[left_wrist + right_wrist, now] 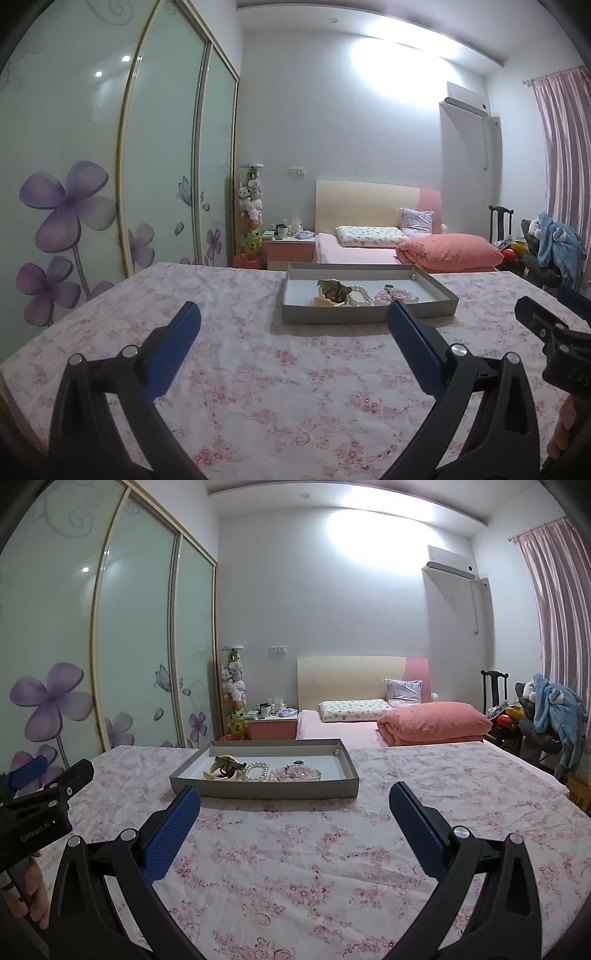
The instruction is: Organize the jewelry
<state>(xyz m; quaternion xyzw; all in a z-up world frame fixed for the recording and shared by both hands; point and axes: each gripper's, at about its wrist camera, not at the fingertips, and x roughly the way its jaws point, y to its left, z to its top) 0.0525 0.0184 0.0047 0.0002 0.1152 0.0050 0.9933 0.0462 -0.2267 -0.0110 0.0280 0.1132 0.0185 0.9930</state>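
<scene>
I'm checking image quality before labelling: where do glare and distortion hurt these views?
Left wrist view: ceiling glare washes out the wall, wardrobe doors bow from fisheye, tray stays sharp. Right wrist view: same glare, curved wardrobe, jewelry in the tray dim but legible.

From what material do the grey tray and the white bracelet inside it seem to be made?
The grey tray looks like matte cardboard: thin straight walls, dull grey outside, white inside. The white bracelet seems to be pearl-like beads, round and glossy with soft highlights; whether real pearl or plastic cannot be told.
</scene>
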